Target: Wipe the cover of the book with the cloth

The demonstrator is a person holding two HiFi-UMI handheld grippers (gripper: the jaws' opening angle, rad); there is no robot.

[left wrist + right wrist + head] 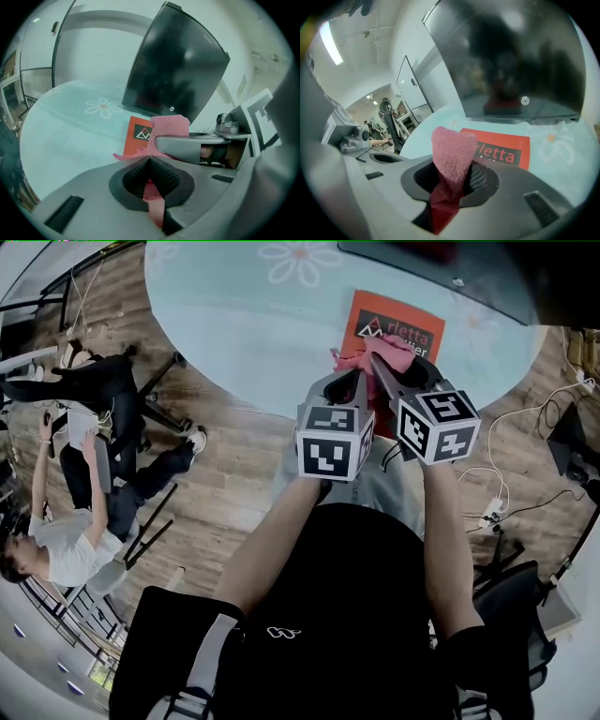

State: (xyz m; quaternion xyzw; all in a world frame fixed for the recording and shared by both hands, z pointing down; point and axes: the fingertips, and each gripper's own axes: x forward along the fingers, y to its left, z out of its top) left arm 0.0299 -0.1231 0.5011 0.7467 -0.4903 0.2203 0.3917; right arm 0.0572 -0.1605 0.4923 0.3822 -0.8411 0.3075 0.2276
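Observation:
An orange-red book [398, 326] lies flat on the pale teal round table [234, 324]. Both grippers hold one pink cloth [375, 357] just above the book's near edge. In the head view my left gripper [359, 381] and right gripper [386, 367] stand side by side, tips close together. The left gripper [151, 187] is shut on a corner of the cloth [169, 127], with the book [138, 135] beyond it. The right gripper [450, 187] is shut on a fold of cloth [452, 157] that sticks up in front of the book [506, 150].
A large dark screen [450, 268] stands at the table's far side, behind the book [178, 65]. A person [84, 474] sits by chairs on the wooden floor at left. Cables and a power strip [492, 512] lie on the floor at right.

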